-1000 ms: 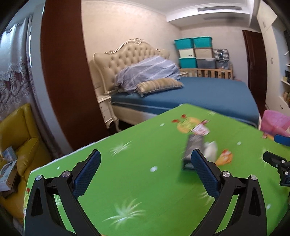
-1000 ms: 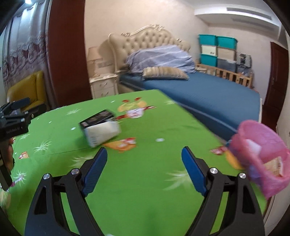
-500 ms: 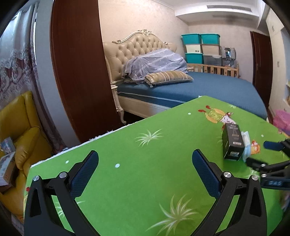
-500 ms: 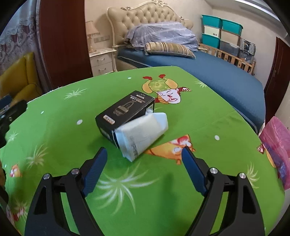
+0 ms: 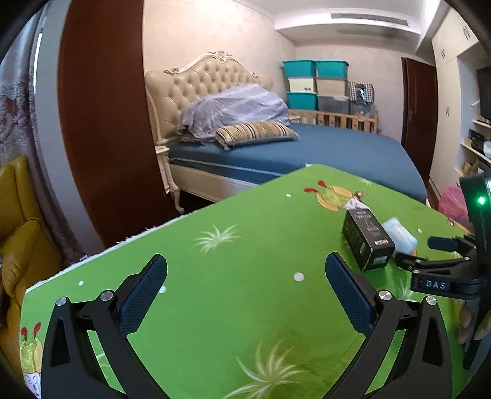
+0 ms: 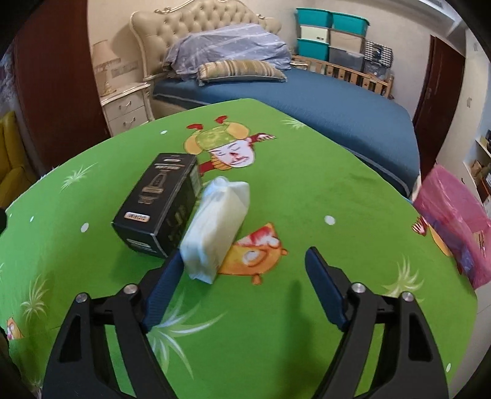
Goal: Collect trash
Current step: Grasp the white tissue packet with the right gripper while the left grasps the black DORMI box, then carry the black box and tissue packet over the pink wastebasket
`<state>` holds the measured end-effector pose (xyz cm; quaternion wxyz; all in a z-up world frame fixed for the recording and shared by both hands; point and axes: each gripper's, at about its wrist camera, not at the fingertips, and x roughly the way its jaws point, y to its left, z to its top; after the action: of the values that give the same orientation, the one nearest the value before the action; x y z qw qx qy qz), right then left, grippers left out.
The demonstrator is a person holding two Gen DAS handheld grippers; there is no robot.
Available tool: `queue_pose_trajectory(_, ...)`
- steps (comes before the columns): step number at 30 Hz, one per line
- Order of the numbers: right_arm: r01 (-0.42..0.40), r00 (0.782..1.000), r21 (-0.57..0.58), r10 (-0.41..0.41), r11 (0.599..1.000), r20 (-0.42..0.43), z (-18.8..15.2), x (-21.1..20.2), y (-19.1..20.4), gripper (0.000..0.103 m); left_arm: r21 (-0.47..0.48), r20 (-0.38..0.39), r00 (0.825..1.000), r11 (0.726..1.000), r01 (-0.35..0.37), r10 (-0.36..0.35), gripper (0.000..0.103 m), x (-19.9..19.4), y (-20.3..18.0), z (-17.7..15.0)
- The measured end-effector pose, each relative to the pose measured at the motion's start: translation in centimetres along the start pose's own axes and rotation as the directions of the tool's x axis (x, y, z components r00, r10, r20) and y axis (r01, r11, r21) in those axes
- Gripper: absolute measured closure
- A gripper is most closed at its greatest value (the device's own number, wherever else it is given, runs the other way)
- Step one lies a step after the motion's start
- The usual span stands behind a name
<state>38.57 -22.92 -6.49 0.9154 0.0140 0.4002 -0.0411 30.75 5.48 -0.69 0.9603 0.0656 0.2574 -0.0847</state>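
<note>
Green tablecloth (image 6: 307, 190): black box (image 6: 159, 202) lengthwise away.

The right tongs (image 6: 242, 276) hover over the green worktop (image 6: 307, 190), their jaws closing, nothing pressed between the pads. The left pad sits just beside the near end of a white pack (image 6: 214, 227), which lies partly in the gap. A black box (image 6: 159, 202) lies flat touching the pack's left side, both angled away toward the far edge. A pink bag (image 6: 454, 214) stands at the worktop's right edge, well apart from them. Beyond the worktop a blue bed (image 6: 322, 101) with a tufted headboard (image 6: 196, 24) fills the far side, a nightstand (image 6: 125, 107) to its left and stacked bins (image 6: 328, 33) behind it.
</note>
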Motion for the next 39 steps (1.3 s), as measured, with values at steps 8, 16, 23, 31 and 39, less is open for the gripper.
queue_pose_trajectory(8,-0.051,0.998,0.033,0.053,0.998,-0.041,0.6,1.5,-0.7,0.068,0.011,-0.060,0.998,0.999,0.037,-0.036,0.006,1.6,-1.2,-0.6)
queue_pose_trajectory(16,-0.057,0.996,0.029,0.055,0.998,0.070,0.5,-2.2,-2.7,0.086,-0.037,-0.108,0.985,0.991,0.129,-0.132,0.006,3.7,-4.5,0.8)
queue_pose_trajectory(23,-0.002,0.997,0.102,-0.005,0.995,0.071,-1.8,-4.0,-7.9,0.086,-0.071,-0.160,0.960,0.972,0.222,-0.231,0.006,6.7,-9.4,1.9)
queue_pose_trajectory(31,0.004,0.997,0.118,-0.013,0.993,0.074,-2.9,-4.1,-8.3,0.086,0.003,-0.228,0.956,0.982,0.191,-0.185,0.036,9.9,-13.7,2.2)
queue_pose_trajectory(39,-0.045,0.994,0.076,0.037,0.996,0.101,-3.4,-5.2,-7.2,0.086,-0.002,-0.217,0.958,0.981,0.192,-0.188,0.066,8.6,-13.3,1.7)
